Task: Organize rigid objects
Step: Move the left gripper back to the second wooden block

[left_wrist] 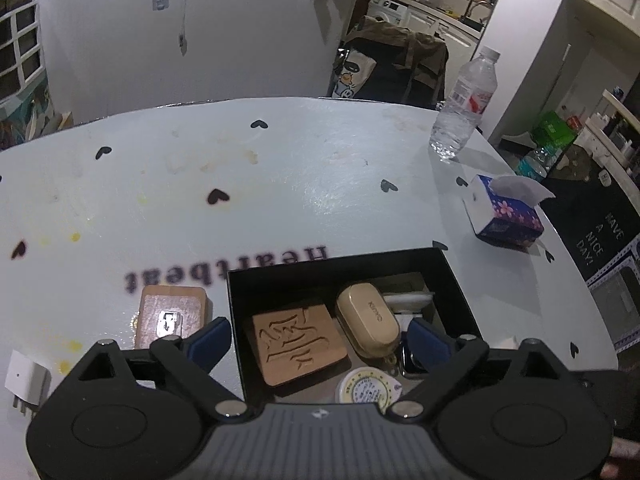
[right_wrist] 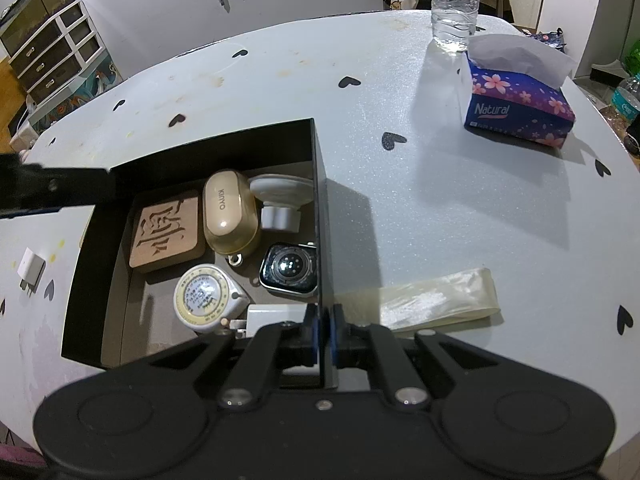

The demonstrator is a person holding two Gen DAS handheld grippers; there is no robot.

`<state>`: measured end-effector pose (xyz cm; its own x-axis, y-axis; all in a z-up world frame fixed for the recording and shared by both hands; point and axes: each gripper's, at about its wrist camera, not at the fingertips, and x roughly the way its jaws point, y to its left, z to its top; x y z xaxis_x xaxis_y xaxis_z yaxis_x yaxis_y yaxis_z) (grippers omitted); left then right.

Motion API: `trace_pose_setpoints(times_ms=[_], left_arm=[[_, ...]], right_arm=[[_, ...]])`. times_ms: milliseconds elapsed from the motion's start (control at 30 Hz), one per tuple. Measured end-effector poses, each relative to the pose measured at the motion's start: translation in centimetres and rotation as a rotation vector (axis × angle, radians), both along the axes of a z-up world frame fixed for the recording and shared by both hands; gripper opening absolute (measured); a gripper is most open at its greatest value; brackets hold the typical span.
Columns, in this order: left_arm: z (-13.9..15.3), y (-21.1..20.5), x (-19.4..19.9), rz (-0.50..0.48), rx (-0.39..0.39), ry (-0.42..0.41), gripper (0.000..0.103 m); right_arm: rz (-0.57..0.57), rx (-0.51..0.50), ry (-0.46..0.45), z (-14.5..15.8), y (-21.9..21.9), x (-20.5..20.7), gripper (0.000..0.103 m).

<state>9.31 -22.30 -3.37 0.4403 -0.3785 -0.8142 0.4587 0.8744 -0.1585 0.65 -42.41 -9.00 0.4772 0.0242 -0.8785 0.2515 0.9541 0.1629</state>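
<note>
The black box (right_wrist: pixel 318 184) sits on the pale table (right_wrist: pixel 460 208), and the right gripper (right_wrist: pixel 323 332) has its jaws pressed onto the box's right wall, pinching that thin edge between the blue pads. Just ahead of those jaws and to their left, inside the box, lies a white plug (right_wrist: pixel 272 316), then a round tape measure (right_wrist: pixel 206 296) and a watch (right_wrist: pixel 289 268) face down. Farther ahead are a carved wooden tile (right_wrist: pixel 166 232), a beige earbud case (right_wrist: pixel 230 214) and a white stand (right_wrist: pixel 280 204).

Over to the left gripper (left_wrist: pixel 318 340): its jaws are spread wide and hold nothing, hovering over the box's near end. Between its fingers show the wooden tile and the earbud case, with the tape measure close under the jaws. Just outside the left finger, on the table, rests a wooden block (left_wrist: pixel 172 316) with a small metal piece on top. Farther left lies a white charger (left_wrist: pixel 26 378).

Right of the right jaws lies a crumpled clear wrapper (right_wrist: pixel 436 294). Well ahead stand a tissue box (right_wrist: pixel 518 104) and a water bottle (right_wrist: pixel 454 8).
</note>
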Motion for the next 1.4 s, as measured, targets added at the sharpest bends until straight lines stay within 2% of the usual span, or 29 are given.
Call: trace_pose_setpoints(times_ms=[167, 500, 733, 1000, 1067, 1200, 1400], left_arm=[[0.4, 0.7, -1.1, -0.033, 0.001, -0.016, 0.102], [0.5, 2.8, -2.6, -0.072, -0.001, -0.045, 0.103], [-0.3, 5.7, -2.3, -0.043, -0.015, -0.066, 0.103], [-1.5, 9.4, 0.0, 0.027, -0.019, -0.093, 0.103], [-2.0, 10.0, 0.9, 0.041, -0.012, -0.098, 0.101], [-3.4, 10.5, 2.7, 0.042, 0.012, -0.091, 0.086], [-6.4, 9.9, 4.7, -0.013, 0.019, -0.074, 0.08]], right_arm=[[0.0, 0.0, 0.0, 0.0, 0.0, 0.0, 0.006], [-0.002, 0.003, -0.001, 0.0, 0.0, 0.0, 0.006], [-0.001, 0.0, 0.0, -0.1, -0.2, 0.0, 0.006], [-0.003, -0.001, 0.002, -0.1, -0.2, 0.0, 0.006], [-0.005, -0.001, 0.004, -0.2, -0.2, 0.1, 0.006], [-0.01, 0.001, 0.006, -0.3, -0.3, 0.1, 0.006], [-0.02, 0.003, 0.014, -0.4, -0.3, 0.3, 0.006]])
